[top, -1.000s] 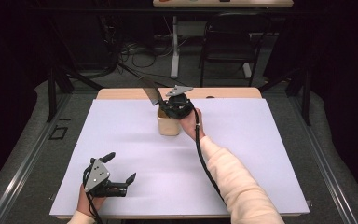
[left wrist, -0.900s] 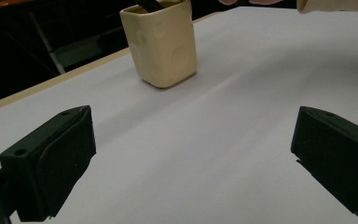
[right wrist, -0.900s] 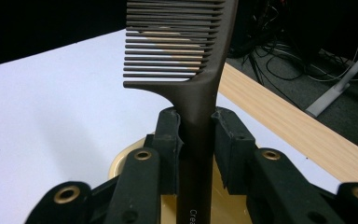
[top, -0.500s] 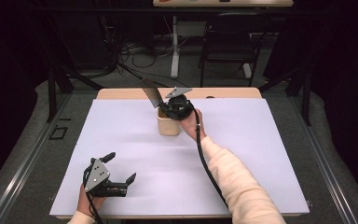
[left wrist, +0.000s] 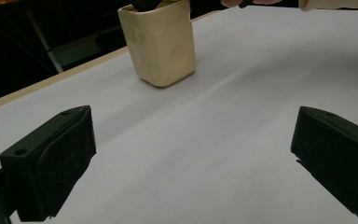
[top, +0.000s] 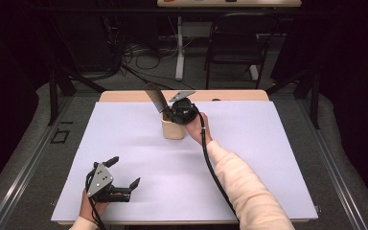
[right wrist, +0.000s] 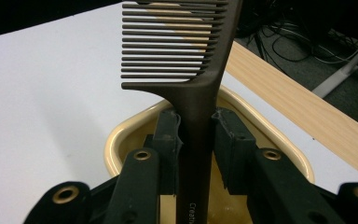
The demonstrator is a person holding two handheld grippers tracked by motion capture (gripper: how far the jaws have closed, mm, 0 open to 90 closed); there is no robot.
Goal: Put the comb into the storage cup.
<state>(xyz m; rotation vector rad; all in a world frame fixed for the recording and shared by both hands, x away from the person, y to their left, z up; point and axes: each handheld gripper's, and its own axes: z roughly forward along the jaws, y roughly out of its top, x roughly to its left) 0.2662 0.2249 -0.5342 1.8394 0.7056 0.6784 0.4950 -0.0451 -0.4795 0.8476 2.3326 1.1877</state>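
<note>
The right gripper (right wrist: 196, 140) is clamped on the handle of a dark brown plastic wide-tooth comb (right wrist: 186, 56), whose toothed end rises above the jaws. A cream rounded plastic cup (top: 173, 130) stands directly beneath the gripper on the white-covered desk (top: 268, 143).

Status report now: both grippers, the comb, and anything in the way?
Right gripper shut on dark brown plastic comb, handle down inside cream plastic cup. Left gripper open, empty, near table edge. Nothing in the way on white table cover.
</note>
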